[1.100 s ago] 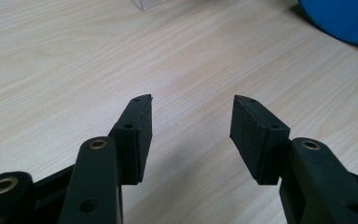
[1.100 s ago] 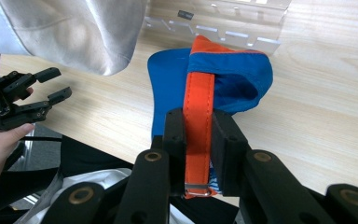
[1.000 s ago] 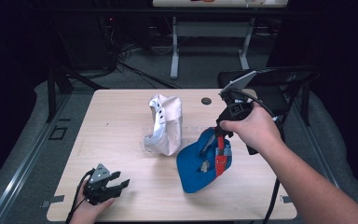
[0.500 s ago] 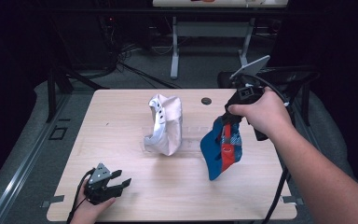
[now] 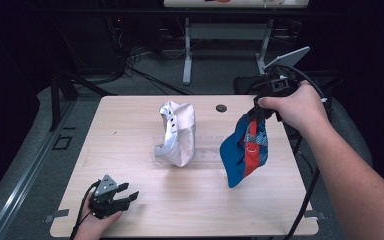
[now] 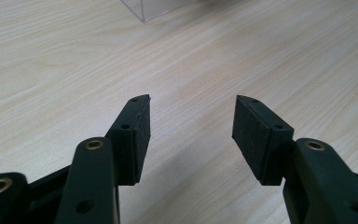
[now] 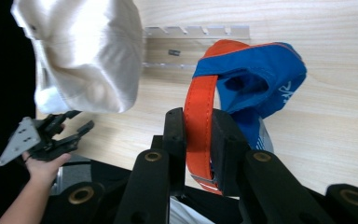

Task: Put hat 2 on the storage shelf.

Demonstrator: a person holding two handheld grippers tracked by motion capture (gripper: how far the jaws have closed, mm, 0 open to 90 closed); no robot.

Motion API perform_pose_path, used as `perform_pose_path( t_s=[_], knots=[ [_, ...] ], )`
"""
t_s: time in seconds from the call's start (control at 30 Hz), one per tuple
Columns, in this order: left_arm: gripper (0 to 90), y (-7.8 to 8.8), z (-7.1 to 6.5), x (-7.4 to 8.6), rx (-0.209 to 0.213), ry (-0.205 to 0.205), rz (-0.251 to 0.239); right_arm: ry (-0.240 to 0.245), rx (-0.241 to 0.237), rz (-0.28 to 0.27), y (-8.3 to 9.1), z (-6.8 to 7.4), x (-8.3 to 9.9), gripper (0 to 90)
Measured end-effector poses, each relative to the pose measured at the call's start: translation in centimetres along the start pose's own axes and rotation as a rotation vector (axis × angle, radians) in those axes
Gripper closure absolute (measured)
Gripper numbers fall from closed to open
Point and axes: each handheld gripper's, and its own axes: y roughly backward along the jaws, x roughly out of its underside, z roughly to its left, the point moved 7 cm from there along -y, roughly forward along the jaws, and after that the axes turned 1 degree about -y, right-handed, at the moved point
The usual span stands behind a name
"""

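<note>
Nearest the camera, the left gripper [image 5: 122, 196] sits low at the front-left of the table [image 5: 130, 120], parked in the same spot as a second ago, jaws spread wide with nothing between them but bare wood. It's just waiting, by the look of it.

The real change is over on the right. The right gripper [image 5: 258, 114] has come up off the table and taken the blue cap [image 5: 242, 152] with it, pads clamped on the cap's orange strap [image 7: 198, 122] (a second ago the cap was lying flat on the wood, now it dangles in the air over the right side of the table). So I'd say the pick-up is done and the carry is on.

Further back, the white cap [image 5: 177, 132] is propped on the clear rack [image 5: 207, 150] mid-table, with free space beside it. My guess is the blue one goes there next.
</note>
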Motion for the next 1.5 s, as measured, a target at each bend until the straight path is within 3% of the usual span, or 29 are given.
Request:
perform_pose_path(
  t_s=[0.37, 0.47, 0.7, 0.73, 0.8, 0.83, 0.87, 0.93, 1.17, 1.37, 1.5],
  knots=[
    [47.3, 0.1, 0.1, 0.0, -0.004, 0.002, -0.007, -0.024, -0.016, -0.013, 2.0, 0.8, -1.0, 77.6],
    [47.4, 0.1, 0.2, 0.0, -0.005, -0.010, -0.002, -0.034, -0.043, -0.026, 2.6, 1.2, -1.5, 77.6],
    [47.4, 0.1, 0.1, 0.0, -0.004, -0.002, 0.000, -0.073, -0.148, -0.039, 2.4, 1.4, -2.5, 77.6],
    [47.3, 0.2, 0.1, 0.0, -0.006, -0.004, 0.000, -0.104, -0.198, -0.034, 2.2, 1.4, -2.7, 77.7],
    [47.3, 0.1, 0.1, 0.0, -0.008, 0.000, -0.006, -0.106, -0.249, -0.028, 2.0, 1.3, -2.8, 77.7],
    [47.3, 0.1, 0.1, 0.0, -0.008, 0.000, -0.005, -0.106, -0.249, -0.028, 2.0, 1.3, -2.8, 77.7],
    [47.4, 0.1, 0.1, 0.0, -0.009, 0.000, -0.006, -0.119, -0.301, -0.028, 1.8, 1.3, -2.9, 77.7],
    [47.3, 0.1, 0.2, 0.0, -0.009, -0.009, -0.004, -0.123, -0.352, -0.032, 1.6, 1.2, -2.9, 77.7],
    [47.4, 0.1, 0.1, 0.0, -0.008, -0.005, 0.002, -0.139, -0.502, -0.074, 1.3, 0.8, -3.4, 77.9],
    [47.4, 0.0, 0.1, 0.0, -0.012, -0.003, -0.002, -0.168, -0.555, -0.111, 1.4, 0.4, -4.0, 78.0],
    [47.4, -0.1, 0.0, 0.0, -0.011, -0.005, -0.001, -0.178, -0.552, -0.124, 1.3, 0.1, -4.5, 77.9]
  ],
)
